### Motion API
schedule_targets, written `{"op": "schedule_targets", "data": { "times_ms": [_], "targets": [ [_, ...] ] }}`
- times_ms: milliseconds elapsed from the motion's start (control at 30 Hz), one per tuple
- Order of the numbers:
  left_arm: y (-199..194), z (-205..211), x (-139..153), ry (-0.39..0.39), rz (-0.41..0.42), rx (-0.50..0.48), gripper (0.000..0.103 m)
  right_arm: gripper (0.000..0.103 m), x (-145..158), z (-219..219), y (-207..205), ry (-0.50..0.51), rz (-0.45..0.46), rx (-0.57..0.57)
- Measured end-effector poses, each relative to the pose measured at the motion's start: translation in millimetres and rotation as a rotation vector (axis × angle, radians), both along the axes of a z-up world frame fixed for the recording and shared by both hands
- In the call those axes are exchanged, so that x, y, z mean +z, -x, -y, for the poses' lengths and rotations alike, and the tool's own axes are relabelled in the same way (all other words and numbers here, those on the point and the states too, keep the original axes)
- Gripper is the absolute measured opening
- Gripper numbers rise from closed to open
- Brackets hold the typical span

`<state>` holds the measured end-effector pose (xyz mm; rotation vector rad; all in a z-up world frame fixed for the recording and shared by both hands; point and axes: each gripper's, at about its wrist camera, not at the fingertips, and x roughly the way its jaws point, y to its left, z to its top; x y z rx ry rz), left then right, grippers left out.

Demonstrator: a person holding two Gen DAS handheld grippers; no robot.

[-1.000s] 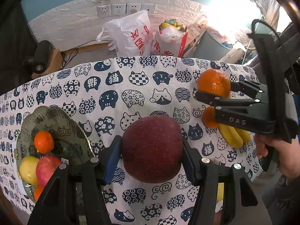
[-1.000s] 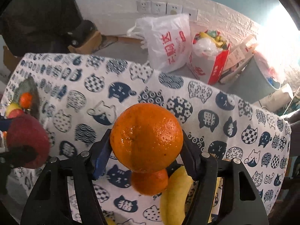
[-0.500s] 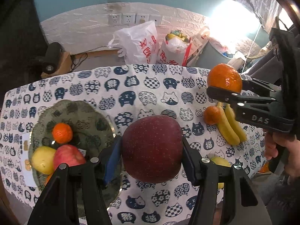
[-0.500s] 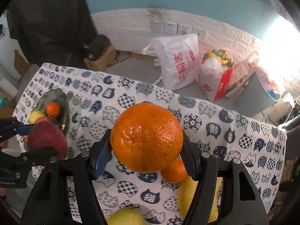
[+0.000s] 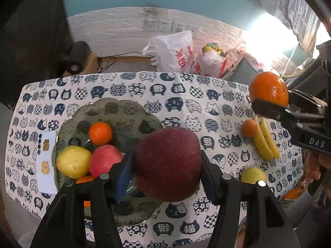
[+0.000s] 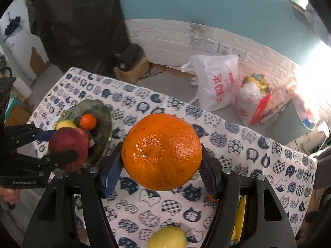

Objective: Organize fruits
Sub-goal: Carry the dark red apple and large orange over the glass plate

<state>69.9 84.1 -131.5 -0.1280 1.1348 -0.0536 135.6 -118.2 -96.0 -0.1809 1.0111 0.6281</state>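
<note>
My left gripper [image 5: 167, 165] is clenched on a large dark red apple [image 5: 168, 163], the blue pads pressed against both its sides, and I hold it above the near right rim of the green scalloped glass plate [image 5: 128, 113]. The plate sits toward the left end of the table, on the white tablecloth printed with navy cat faces [image 5: 186, 95]. In the plate lie a small orange tangerine [image 5: 100, 133], a yellow pear-like fruit [image 5: 73, 161] and a pinkish-red apple [image 5: 105, 160], the last two touching; a sliver of another orange fruit [image 5: 84, 179] shows behind my left finger. A white card with small pictures [image 5: 46, 162] lies flat just left of the plate.

My right gripper [image 6: 161, 165] grips a big round orange [image 6: 161, 152] between its blue pads, lifted clear of the cloth over the right half of the table. From the left camera that orange [image 5: 269, 88] hangs high above the right end.

Still on the cloth near the right edge: a bunch of yellow bananas [image 5: 264, 138] with a second small tangerine [image 5: 249, 128] touching its left side, and a yellow-green round fruit [image 5: 253, 175] near the front right edge.

Behind the table, a white plastic bag with red print [image 5: 175, 53] stands on the floor against the white brick wall.
</note>
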Motion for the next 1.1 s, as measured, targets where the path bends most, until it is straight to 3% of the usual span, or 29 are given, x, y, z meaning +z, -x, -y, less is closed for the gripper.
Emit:
{"op": "schedule_targets", "data": {
  "times_ms": [400,900,967,1100],
  "targets": [
    [28.7,-32.2,-9.4,0.016,-0.025,0.044,0.061,0.067,-3.3,-51.1,7.4,0.004,-0.014,0.085],
    [45.1,-52.0,-53.9,0.041,-0.151,0.064,0.061,0.067,-32.9,-103.8,13.8,0.033,-0.076,0.162],
    [46.4,-53.7,-53.1,0.058,-0.141,0.063,0.052,0.067,-37.1,-109.7,14.6,0.039,-0.084,0.171],
    [44.8,-57.4,-43.2,0.055,-0.106,0.066,0.055,0.067,-46.9,-121.3,16.5,0.051,-0.103,0.191]
  ]
}}
